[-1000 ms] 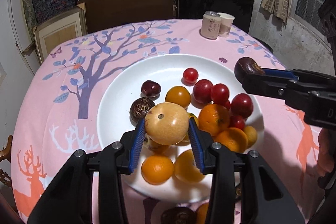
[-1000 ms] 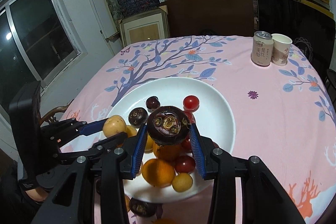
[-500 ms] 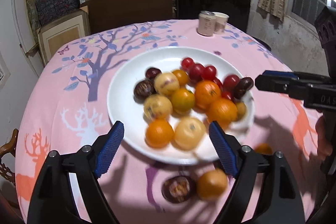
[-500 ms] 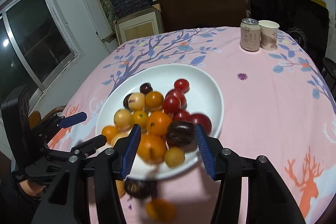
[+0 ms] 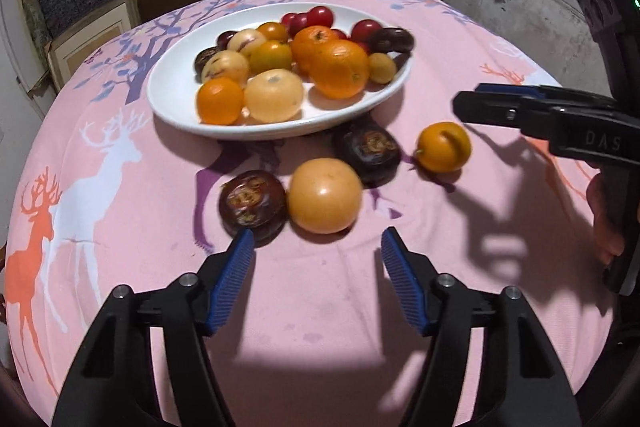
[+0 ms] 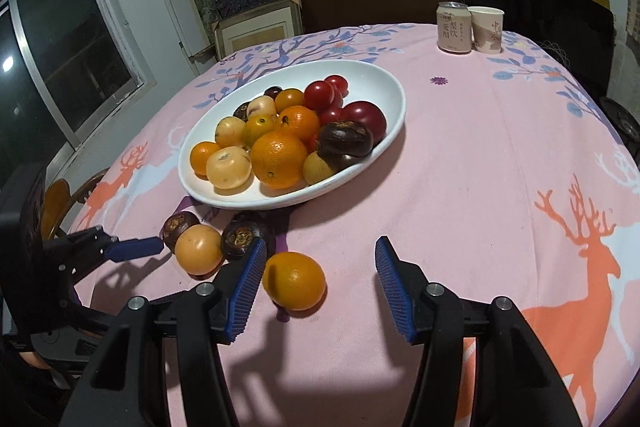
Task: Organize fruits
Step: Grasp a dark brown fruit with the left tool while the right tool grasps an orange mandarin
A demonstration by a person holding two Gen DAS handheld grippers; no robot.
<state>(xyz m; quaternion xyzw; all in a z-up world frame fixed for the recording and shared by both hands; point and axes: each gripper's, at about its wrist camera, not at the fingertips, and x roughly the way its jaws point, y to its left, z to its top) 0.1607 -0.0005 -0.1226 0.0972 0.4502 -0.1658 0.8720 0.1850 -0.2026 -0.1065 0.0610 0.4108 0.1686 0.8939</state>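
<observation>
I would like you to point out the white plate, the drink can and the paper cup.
white plate [image 6: 394, 91]: right wrist view, on its bare far rim.
drink can [image 6: 454, 27]: right wrist view, on the middle of its label.
paper cup [image 6: 487, 31]: right wrist view, on the middle of its side.

The left gripper [image 5: 318, 253] points steeply down toward the white plate [image 5: 176, 107], which lies ahead of it. Its black arms end in blue ribbed fingers [image 5: 232, 279] that stand apart; the jaws are closing, with nothing between them. The right gripper [image 6: 320, 269] also tilts down, on the near side of the plate and to the right of the left gripper. Its jaws are opening, and its blue pads [image 6: 394, 287] press on nothing. In the left wrist view, part of the person's right hand [image 5: 606, 219] shows wrapped around the right gripper's black handle.
</observation>
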